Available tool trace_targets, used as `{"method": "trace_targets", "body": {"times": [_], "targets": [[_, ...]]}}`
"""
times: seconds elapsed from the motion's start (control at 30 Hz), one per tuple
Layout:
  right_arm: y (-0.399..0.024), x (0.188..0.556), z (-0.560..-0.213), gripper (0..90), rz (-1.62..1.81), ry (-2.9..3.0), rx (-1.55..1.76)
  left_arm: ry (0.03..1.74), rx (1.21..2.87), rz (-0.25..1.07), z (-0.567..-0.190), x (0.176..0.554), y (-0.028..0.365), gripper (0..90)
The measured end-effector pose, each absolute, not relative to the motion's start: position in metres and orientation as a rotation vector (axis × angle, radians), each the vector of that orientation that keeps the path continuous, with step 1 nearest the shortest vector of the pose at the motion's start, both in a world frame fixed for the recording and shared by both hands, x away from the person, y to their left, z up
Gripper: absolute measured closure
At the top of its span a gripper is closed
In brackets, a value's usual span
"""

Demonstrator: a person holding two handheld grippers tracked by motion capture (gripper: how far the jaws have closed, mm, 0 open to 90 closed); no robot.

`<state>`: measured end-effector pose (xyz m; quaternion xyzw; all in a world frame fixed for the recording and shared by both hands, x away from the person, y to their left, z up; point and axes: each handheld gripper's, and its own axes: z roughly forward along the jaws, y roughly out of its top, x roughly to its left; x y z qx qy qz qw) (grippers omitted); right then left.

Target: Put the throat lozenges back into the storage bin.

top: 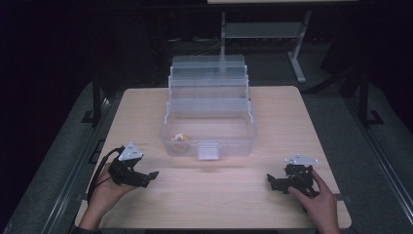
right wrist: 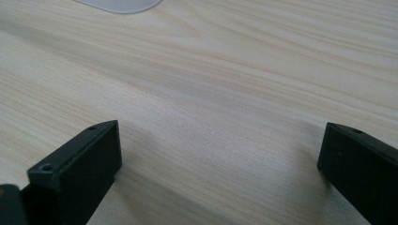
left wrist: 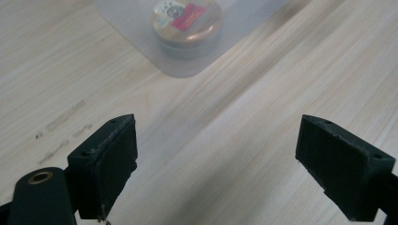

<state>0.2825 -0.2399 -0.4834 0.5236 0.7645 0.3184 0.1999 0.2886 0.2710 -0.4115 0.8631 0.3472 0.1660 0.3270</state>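
A clear plastic tiered box (top: 209,109) stands open in the middle of the wooden table (top: 272,112), its trays stepped back. Inside its bottom bin, at the front left, sits a small round tin with a red label (top: 180,138), seen through the clear wall in the left gripper view (left wrist: 187,21). My left gripper (top: 148,178) rests near the table's front left, open, with nothing between its jaws (left wrist: 216,164). My right gripper (top: 272,181) rests at the front right, also open and empty (right wrist: 218,173), with bare wood ahead of it.
A latch tab (top: 208,151) hangs on the box's front wall. A corner of the box (right wrist: 119,4) shows at the top of the right gripper view. Dark floor and a metal stand (top: 297,53) lie beyond the table's far edge.
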Motion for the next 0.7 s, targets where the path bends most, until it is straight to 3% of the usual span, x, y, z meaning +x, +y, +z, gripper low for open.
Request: {"method": "trace_targets", "body": {"times": [0.7], "targets": [[-0.240,0.282,-0.483,0.0,0.890,2.137,1.464,0.992,2.244,0.443,-0.450,0.252,0.291,11.9]]}}
